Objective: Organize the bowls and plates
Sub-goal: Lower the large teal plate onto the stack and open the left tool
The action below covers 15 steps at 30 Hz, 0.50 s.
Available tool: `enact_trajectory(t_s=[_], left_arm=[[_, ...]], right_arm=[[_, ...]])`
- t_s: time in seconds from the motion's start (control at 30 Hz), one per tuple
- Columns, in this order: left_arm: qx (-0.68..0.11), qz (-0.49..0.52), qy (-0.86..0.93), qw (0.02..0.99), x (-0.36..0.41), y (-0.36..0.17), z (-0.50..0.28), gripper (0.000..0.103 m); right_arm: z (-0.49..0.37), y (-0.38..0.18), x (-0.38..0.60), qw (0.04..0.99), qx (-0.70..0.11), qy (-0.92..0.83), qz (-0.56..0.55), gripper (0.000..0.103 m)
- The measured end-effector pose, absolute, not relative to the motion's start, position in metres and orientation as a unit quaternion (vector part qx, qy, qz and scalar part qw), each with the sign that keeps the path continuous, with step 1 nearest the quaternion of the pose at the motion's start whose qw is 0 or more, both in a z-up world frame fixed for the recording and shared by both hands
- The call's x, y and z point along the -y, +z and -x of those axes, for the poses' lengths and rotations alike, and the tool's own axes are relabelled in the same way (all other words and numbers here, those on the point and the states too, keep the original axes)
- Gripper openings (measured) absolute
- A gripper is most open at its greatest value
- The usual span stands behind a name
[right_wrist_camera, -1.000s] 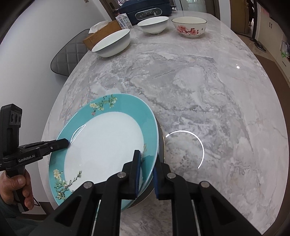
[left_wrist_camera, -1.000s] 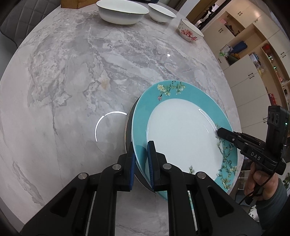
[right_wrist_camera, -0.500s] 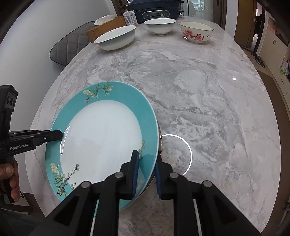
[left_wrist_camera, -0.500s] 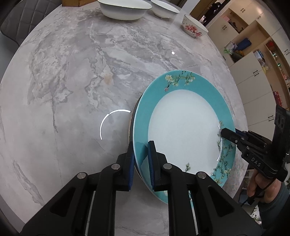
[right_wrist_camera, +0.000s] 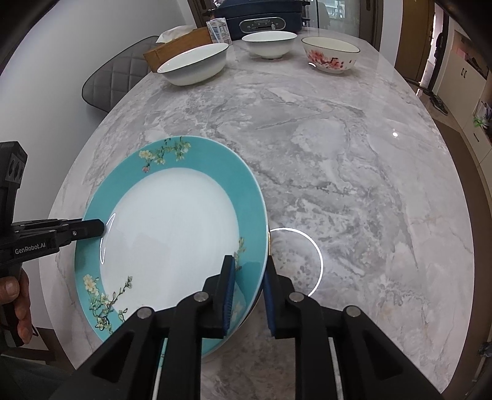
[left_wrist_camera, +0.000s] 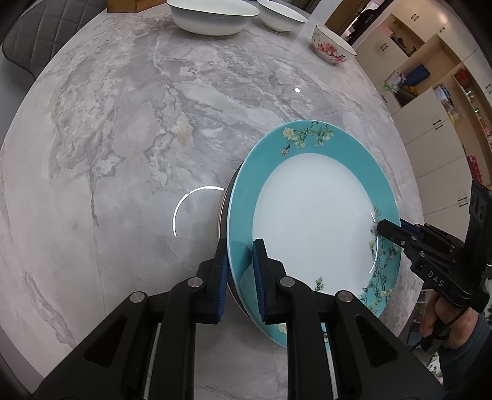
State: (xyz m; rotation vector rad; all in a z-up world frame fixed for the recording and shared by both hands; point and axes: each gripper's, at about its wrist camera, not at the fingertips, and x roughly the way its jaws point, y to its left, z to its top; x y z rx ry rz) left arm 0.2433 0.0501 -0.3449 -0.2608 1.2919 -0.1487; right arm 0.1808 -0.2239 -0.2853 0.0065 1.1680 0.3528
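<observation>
A teal-rimmed plate (left_wrist_camera: 310, 215) with a white centre and blossom sprigs is held tilted above the marble table, stacked on a darker plate whose rim (left_wrist_camera: 222, 212) shows behind it. My left gripper (left_wrist_camera: 240, 261) is shut on the stack's near rim. My right gripper (right_wrist_camera: 247, 277) is shut on the opposite rim of the same teal plate (right_wrist_camera: 169, 234). Each gripper shows in the other's view, the right one (left_wrist_camera: 387, 229) and the left one (right_wrist_camera: 95, 229). Three bowls stand at the table's far end: a large white bowl (right_wrist_camera: 193, 63), a smaller white bowl (right_wrist_camera: 269, 44) and a pink-flowered bowl (right_wrist_camera: 330, 58).
The grey marble table (right_wrist_camera: 338, 160) stretches toward the bowls. A wooden box (right_wrist_camera: 172, 47) and a dark appliance (right_wrist_camera: 261, 18) stand behind them. A grey quilted chair (right_wrist_camera: 113, 80) stands at the table's left side. Cabinets and shelves (left_wrist_camera: 430, 129) line the right.
Both grippers have carried the plates a little lower and further from the bowls, staying shut on the rims. The bowls have not moved.
</observation>
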Motion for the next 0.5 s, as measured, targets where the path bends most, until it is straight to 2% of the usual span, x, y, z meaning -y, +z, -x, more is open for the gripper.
enact_trajectory(t_s=[0.07, 0.1, 0.2, 0.27, 0.3, 0.33, 0.5], left_arm=[[-0.597, 0.124, -0.059, 0.79, -0.054, -0.342, -0.242, 0.044], [-0.592, 0.131, -0.056, 0.793, -0.056, -0.339, -0.24, 0.063], [-0.575, 0.153, -0.053, 0.802, -0.067, -0.323, -0.234, 0.07], [-0.568, 0.166, -0.052, 0.804, -0.074, -0.315, -0.233, 0.079], [-0.567, 0.175, -0.05, 0.803, -0.079, -0.311, -0.233, 0.086], [-0.567, 0.182, -0.049, 0.802, -0.084, -0.309, -0.235, 0.103], [-0.53, 0.155, -0.015, 0.834, -0.104, -0.284, -0.247, 0.103]], right_arm=[[-0.18, -0.282, 0.226, 0.824, -0.542, 0.165, -0.01, 0.055], [-0.179, -0.278, 0.229, 0.829, -0.535, 0.165, -0.017, 0.059], [-0.176, -0.264, 0.238, 0.839, -0.517, 0.164, -0.034, 0.076], [-0.175, -0.254, 0.246, 0.849, -0.503, 0.158, -0.044, 0.092], [-0.175, -0.249, 0.25, 0.854, -0.493, 0.157, -0.05, 0.096], [-0.176, -0.244, 0.254, 0.858, -0.486, 0.158, -0.056, 0.103], [-0.202, -0.23, 0.254, 0.846, -0.499, 0.178, -0.069, 0.103]])
